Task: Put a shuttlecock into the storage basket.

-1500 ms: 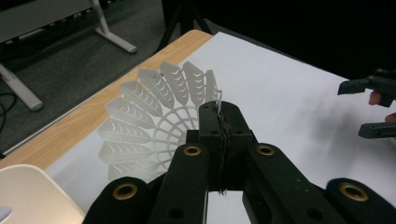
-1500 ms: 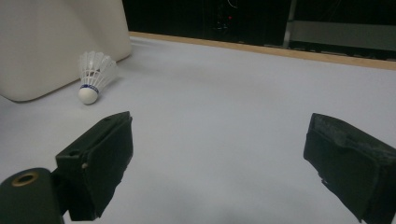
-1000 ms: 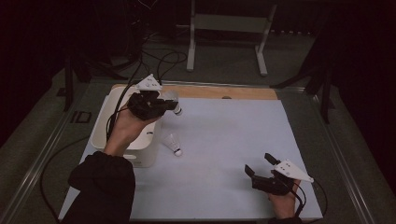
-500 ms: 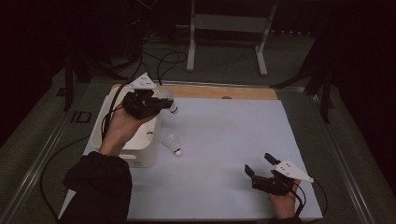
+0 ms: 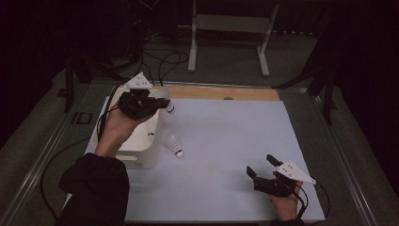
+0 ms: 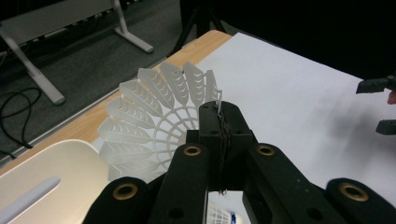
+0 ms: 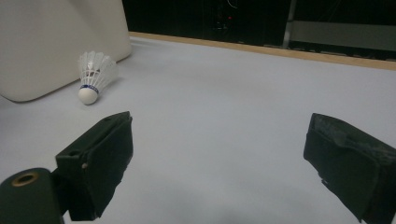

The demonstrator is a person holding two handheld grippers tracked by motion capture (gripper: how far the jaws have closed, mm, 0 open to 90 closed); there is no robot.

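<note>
Left hand-held gripper (image 5: pixel 162 104) clamped on shuttlecock (image 6: pixel 154 126) skirt edge, above white box (image 5: pixel 136 141). Lower gently over box opening (thin skirt bends easily). Right hand-held gripper (image 5: pixel 261 167) agape, idle on table (image 5: pixel 226 136). Second shuttlecock (image 5: pixel 175 145) beside box.

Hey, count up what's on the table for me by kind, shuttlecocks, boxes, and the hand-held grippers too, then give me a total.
Shuttlecocks: 2, one held by the left hand-held gripper over the box, one lying on the white table beside the box.
White boxes: 1.
Hand-held grippers: 2, left and right.
Total: 5.
</note>
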